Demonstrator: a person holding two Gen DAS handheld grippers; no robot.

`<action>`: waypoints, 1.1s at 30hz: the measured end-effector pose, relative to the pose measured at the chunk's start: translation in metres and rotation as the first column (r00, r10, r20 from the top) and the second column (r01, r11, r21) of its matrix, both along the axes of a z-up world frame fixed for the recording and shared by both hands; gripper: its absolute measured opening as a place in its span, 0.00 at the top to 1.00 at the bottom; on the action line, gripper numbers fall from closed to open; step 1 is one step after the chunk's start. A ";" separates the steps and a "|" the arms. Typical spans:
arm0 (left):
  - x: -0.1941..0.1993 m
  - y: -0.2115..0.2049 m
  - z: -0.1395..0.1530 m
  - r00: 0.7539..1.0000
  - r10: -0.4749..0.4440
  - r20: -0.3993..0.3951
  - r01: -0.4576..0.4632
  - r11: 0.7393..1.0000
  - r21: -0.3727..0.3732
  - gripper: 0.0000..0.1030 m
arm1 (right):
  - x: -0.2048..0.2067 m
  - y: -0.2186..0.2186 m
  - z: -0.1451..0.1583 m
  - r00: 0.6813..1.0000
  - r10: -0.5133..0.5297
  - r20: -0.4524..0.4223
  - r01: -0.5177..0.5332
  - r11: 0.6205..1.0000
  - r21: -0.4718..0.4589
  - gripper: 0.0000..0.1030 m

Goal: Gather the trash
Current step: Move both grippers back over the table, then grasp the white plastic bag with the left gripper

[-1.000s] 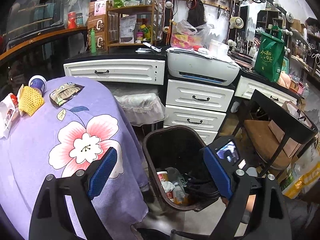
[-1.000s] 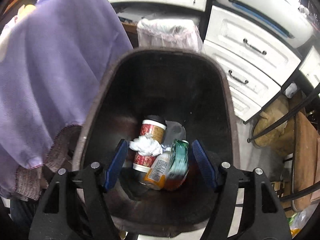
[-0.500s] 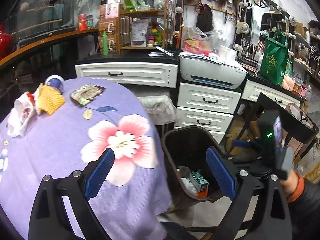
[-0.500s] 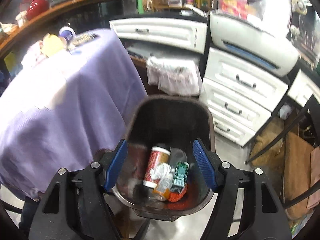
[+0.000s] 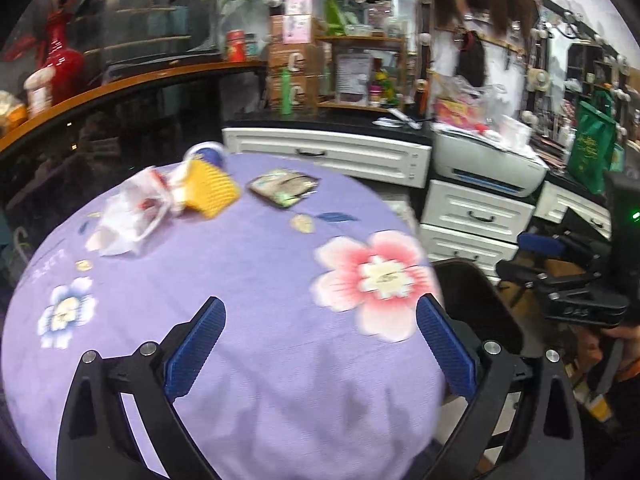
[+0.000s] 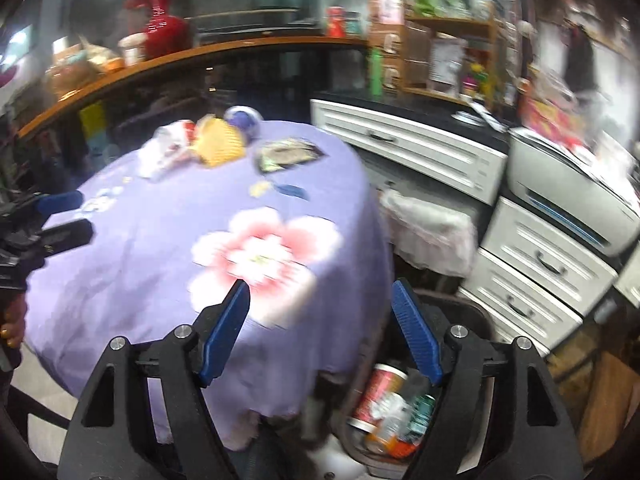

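Note:
On the round table with the purple flowered cloth (image 5: pixel 260 280) lie a white plastic bag (image 5: pixel 128 216), a yellow foam net (image 5: pixel 210 192), a blue cup (image 5: pixel 208 154) and a snack wrapper (image 5: pixel 284 186), all at the far side. My left gripper (image 5: pixel 320 308) hovers over the near part of the cloth. Its jaws are opening with nothing between them. My right gripper (image 6: pixel 320 290) is above the table's edge and the dark trash bin (image 6: pixel 472 312). Its jaws are opening too and hold nothing. The bin holds a red cup (image 6: pixel 378 392) and bottles.
White drawers (image 5: pixel 476 216) and a printer (image 5: pixel 488 164) stand behind the bin (image 5: pixel 472 272). A curved counter with a red vase (image 5: pixel 60 68) runs behind the table. A lace-covered stool (image 6: pixel 432 228) sits between table and drawers. The right gripper (image 5: pixel 560 264) appears at the left view's right edge.
Both views have swung from the bin up and left onto the table. The right gripper rose out of the bin. Both pairs of jaws stand a little wider.

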State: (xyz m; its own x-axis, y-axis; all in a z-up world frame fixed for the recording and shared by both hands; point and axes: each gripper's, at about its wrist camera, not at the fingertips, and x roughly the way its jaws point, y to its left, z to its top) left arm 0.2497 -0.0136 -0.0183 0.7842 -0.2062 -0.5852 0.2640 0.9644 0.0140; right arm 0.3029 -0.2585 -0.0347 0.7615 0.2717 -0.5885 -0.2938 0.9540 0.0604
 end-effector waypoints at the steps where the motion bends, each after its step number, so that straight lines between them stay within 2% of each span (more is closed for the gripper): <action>1: 0.000 0.011 0.000 1.000 0.018 -0.002 -0.018 1.000 0.002 0.08 | 0.003 0.008 0.002 1.000 0.016 0.001 -0.016 1.000 0.001 0.29; 7: 0.002 0.069 -0.005 0.992 0.125 -0.014 -0.125 0.992 0.030 0.08 | 0.024 0.068 0.011 0.993 0.119 -0.008 -0.119 0.993 0.008 0.29; 12: 0.015 0.123 -0.015 0.975 0.212 -0.067 -0.210 0.977 0.032 0.08 | 0.045 0.118 0.013 0.981 0.195 -0.020 -0.195 0.981 -0.007 0.29; 18: 0.042 0.166 -0.018 0.959 0.265 -0.098 -0.263 0.964 0.036 0.08 | 0.088 0.163 0.007 0.966 0.248 -0.070 -0.248 0.969 0.005 0.29; 23: 0.086 0.184 -0.012 0.954 0.275 -0.120 -0.277 0.961 -0.002 0.08 | 0.120 0.185 0.001 0.962 0.254 -0.098 -0.255 0.967 0.002 0.29; 28: 0.150 0.190 -0.019 0.944 0.279 -0.176 -0.295 0.953 -0.072 0.07 | 0.140 0.192 -0.003 0.960 0.256 -0.115 -0.258 0.966 -0.005 0.29; 33: 0.208 0.185 -0.033 0.927 0.310 -0.211 -0.322 0.947 -0.024 0.07 | 0.163 0.195 -0.009 0.955 0.256 -0.148 -0.259 0.966 0.000 0.29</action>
State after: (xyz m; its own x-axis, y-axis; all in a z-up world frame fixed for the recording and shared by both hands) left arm 0.4578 0.1714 -0.0516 0.6812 -0.0050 -0.7321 -0.0627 0.9959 -0.0652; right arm 0.4660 -0.0637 -0.0439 0.5730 0.4345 -0.6949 -0.5189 0.8486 0.1027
